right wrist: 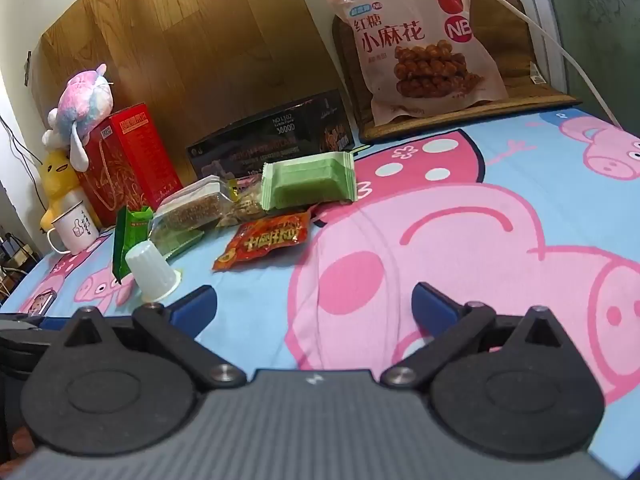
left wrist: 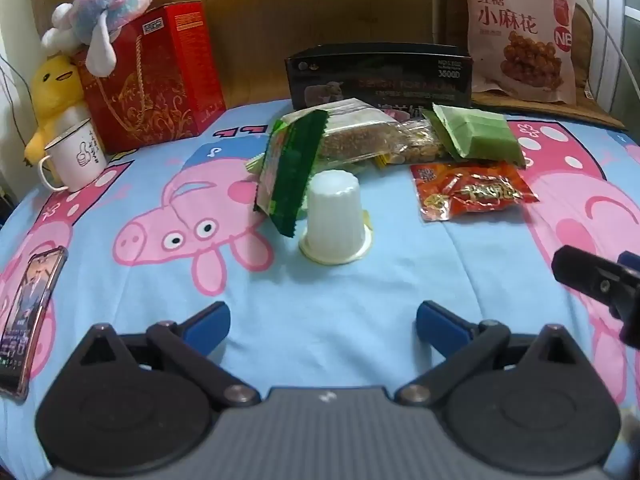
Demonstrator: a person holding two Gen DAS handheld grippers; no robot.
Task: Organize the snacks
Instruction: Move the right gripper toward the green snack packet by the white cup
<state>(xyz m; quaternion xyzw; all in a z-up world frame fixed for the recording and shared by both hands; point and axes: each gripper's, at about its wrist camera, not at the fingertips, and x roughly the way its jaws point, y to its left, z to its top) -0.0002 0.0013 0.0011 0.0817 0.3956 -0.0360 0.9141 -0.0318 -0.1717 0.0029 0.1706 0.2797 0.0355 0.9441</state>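
Note:
A pile of snacks lies on the cartoon pig bedsheet (left wrist: 320,292). A white upturned cup (left wrist: 335,218) stands nearest, with a dark green packet (left wrist: 290,168) leaning beside it. Behind lie a clear pack of brown bars (left wrist: 372,140), a light green packet (left wrist: 474,136) and a red packet (left wrist: 472,192). My left gripper (left wrist: 323,320) is open and empty, short of the cup. My right gripper (right wrist: 314,302) is open and empty over the sheet, right of the cup (right wrist: 150,274) and red packet (right wrist: 266,244). Part of the right gripper shows in the left wrist view (left wrist: 600,284).
A black box (left wrist: 378,76) and a red gift box (left wrist: 154,76) stand behind the pile. A large pink snack bag (left wrist: 520,32) leans at the back right. A white mug (left wrist: 76,156), plush toys (left wrist: 100,4) and a phone (left wrist: 28,316) are at the left.

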